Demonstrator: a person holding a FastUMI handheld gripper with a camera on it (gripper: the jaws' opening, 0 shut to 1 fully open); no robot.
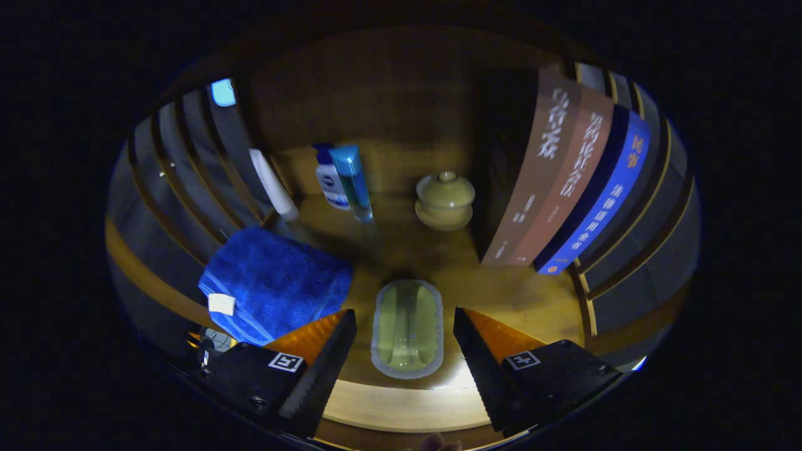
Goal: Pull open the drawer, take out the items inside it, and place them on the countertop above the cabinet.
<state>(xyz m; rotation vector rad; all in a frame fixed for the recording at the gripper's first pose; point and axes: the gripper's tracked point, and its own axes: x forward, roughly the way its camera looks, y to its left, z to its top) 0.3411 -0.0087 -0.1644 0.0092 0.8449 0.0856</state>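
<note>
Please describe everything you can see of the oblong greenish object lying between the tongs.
The oblong object looks like translucent pale green plastic with a grey-white rim and rounded ends. It lies flat on the wooden countertop, pointing away from the camera. The open tongs stand on either side of it without touching. The blue towel lies beside it, apart.

The claw [405, 351] stands open, a pale green oval dish [407, 327] lying between its fingers on the wooden worktop [501, 294]. Beyond stand a lidded cup [445, 199], two bottles [341, 178] and a blue towel [276, 285].
</note>
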